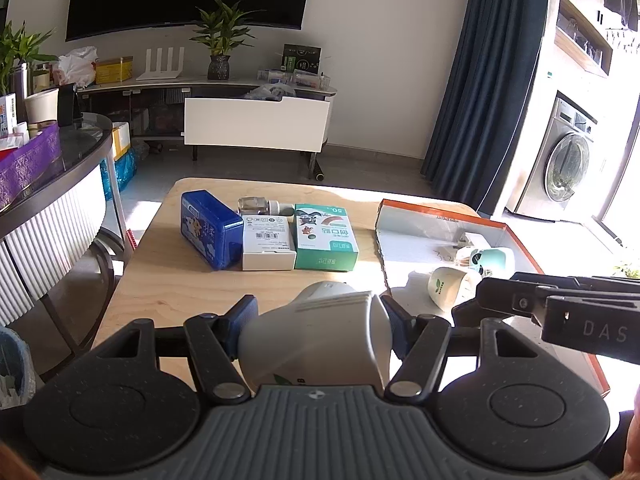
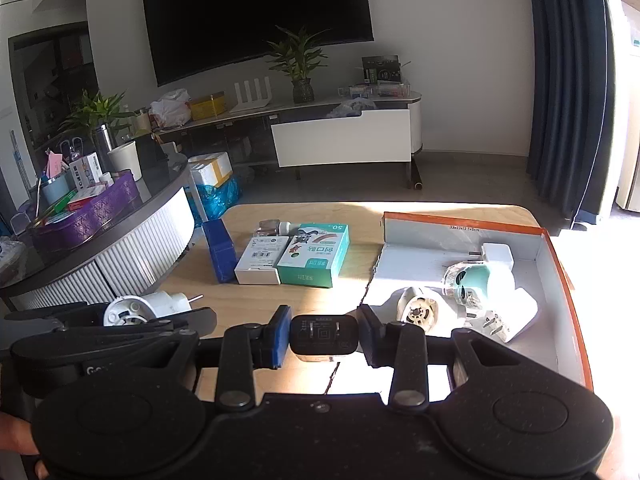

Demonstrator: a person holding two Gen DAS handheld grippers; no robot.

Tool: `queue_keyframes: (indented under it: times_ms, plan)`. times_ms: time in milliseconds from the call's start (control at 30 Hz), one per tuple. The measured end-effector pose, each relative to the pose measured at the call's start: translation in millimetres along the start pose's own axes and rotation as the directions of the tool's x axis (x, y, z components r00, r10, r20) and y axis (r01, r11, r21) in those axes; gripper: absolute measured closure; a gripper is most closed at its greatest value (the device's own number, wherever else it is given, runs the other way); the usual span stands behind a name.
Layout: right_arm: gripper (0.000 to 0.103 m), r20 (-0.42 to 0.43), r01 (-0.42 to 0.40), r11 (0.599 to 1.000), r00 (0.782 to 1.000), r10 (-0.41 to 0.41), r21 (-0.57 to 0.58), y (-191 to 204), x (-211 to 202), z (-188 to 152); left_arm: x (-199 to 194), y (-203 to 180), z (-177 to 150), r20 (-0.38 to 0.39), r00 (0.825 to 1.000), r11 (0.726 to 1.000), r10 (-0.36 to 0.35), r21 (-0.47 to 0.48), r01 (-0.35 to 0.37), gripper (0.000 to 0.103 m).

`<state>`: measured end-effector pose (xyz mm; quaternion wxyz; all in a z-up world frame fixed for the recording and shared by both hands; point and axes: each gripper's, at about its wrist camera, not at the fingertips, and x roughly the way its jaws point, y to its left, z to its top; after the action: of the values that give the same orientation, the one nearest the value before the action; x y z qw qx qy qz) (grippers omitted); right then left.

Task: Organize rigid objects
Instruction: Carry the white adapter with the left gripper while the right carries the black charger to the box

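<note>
Left gripper [image 1: 318, 322]: clamped on a white plug-in device [image 1: 320, 340], its blue pads pressing both sides; the device is carried above the near edge of the wooden bench [image 1: 160, 280]. In the right wrist view the same device [image 2: 140, 308] shows its open round end and 2 metal pins.

Right gripper [image 2: 324, 334]: clenched on a black charger [image 2: 324, 338], held above the bench just left of the tray [image 2: 568, 280].

Tray: a shallow white box with orange rim, on the right part of the bench. It holds a white adapter [image 2: 496, 256] at the far side, a teal-and-clear device [image 2: 476, 284] in front of it, a white round device [image 2: 420, 310] lying on its side near the left wall, and a white plug block [image 2: 516, 318] touching the teal one.

Far centre of the bench: 3 boxes in a row, touching: blue box [image 1: 208, 228], white box [image 1: 267, 244], green box [image 1: 325, 238]. A small clear bottle [image 1: 262, 206] lies just behind the white box.
</note>
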<state>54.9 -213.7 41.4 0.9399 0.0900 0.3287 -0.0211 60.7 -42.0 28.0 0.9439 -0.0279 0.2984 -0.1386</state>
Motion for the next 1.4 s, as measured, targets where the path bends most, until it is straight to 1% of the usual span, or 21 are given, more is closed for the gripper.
queue_keyframes:
  times_ms: [800,1400]
  plan:
    - [0.059,0.019,0.059,0.997,0.998,-0.060,0.050,-26,-15,-4,8,-34,-1,-0.016,0.998,0.996,-0.064,0.058,0.065,0.037]
    - [0.059,0.034,0.116,0.988,0.992,-0.120,0.097,-52,-29,-6,20,-66,3,-0.026,0.991,0.985,-0.128,0.109,0.130,0.037]
